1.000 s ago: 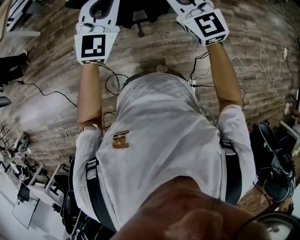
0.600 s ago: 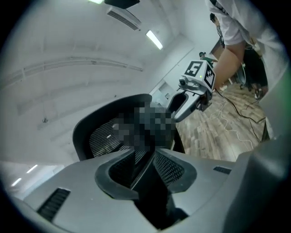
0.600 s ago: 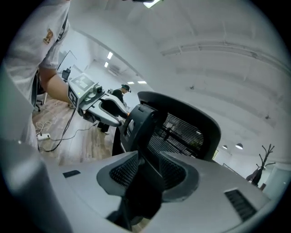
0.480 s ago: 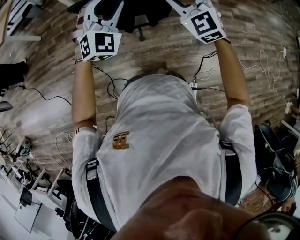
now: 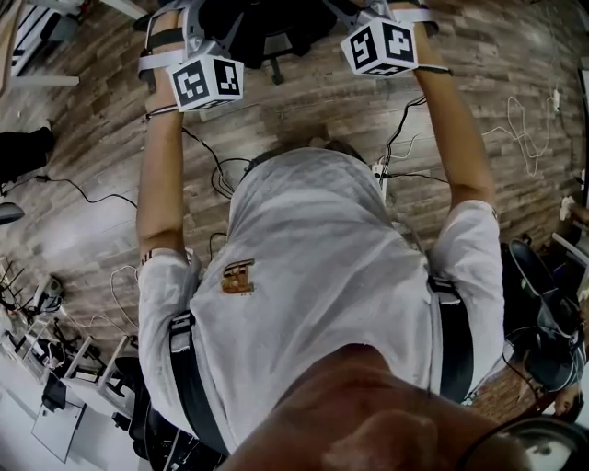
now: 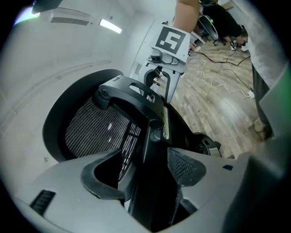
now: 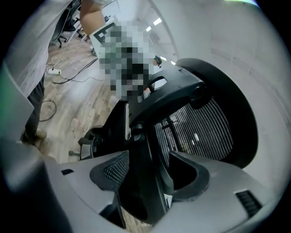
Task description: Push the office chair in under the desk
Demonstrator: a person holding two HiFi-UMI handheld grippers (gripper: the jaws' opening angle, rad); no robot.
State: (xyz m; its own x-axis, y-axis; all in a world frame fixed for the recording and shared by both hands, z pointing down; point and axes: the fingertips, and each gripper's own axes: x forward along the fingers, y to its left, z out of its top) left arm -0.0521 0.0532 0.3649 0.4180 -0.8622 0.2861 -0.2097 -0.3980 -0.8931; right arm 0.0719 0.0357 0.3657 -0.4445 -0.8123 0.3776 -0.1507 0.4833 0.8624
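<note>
The black office chair [image 5: 267, 23] stands at the top edge of the head view, in front of the person. Its mesh backrest [image 6: 91, 132] fills the left gripper view, and the same backrest [image 7: 200, 127] shows in the right gripper view. My left gripper [image 6: 152, 182] straddles the black back frame [image 6: 152, 150] from one side. Its jaws are opening, with the frame between them. My right gripper [image 7: 145, 179] straddles the same frame [image 7: 143, 154] from the other side, and its jaws are also opening. I cannot make out the desk.
Cables [image 5: 221, 166] and a power strip [image 5: 379, 170] lie on the wooden floor behind the chair. Another black chair [image 5: 543, 313] stands at the right. White racks with gear [image 5: 55, 405] fill the lower left. The right gripper's marker cube [image 6: 170, 43] shows opposite in the left gripper view.
Both marker cubes have moved up the picture, toward the chair, and turned to show a second face. The arms are stretched further forward.
</note>
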